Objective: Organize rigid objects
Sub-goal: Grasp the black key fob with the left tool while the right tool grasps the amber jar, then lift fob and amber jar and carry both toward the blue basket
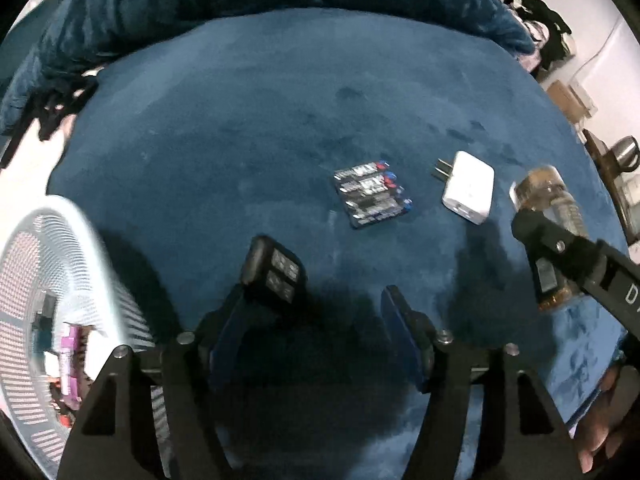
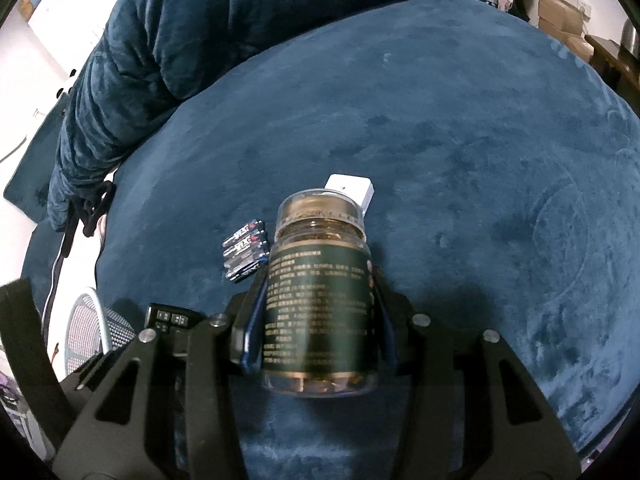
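Note:
My right gripper [image 2: 318, 300] is shut on a clear jar [image 2: 318, 300] with a dark green label and amber contents, held above the blue bed cover; the jar also shows in the left wrist view [image 1: 552, 216]. My left gripper [image 1: 320, 304] is open, with a black key fob [image 1: 274, 272] lying by its left finger [image 1: 230, 332]; the fob also shows in the right wrist view [image 2: 172, 318]. A pack of batteries [image 1: 372, 194] and a white plug adapter [image 1: 468, 192] lie on the cover ahead. The jar partly hides the adapter [image 2: 352, 188] in the right wrist view, next to the batteries [image 2: 246, 250].
A white mesh basket [image 1: 52, 248] with a purple item and other small things stands at the left edge of the bed; it also shows in the right wrist view [image 2: 92, 324]. A crumpled blue blanket [image 1: 200, 4] lies at the back. Boxes and clutter [image 1: 568, 96] are at the right.

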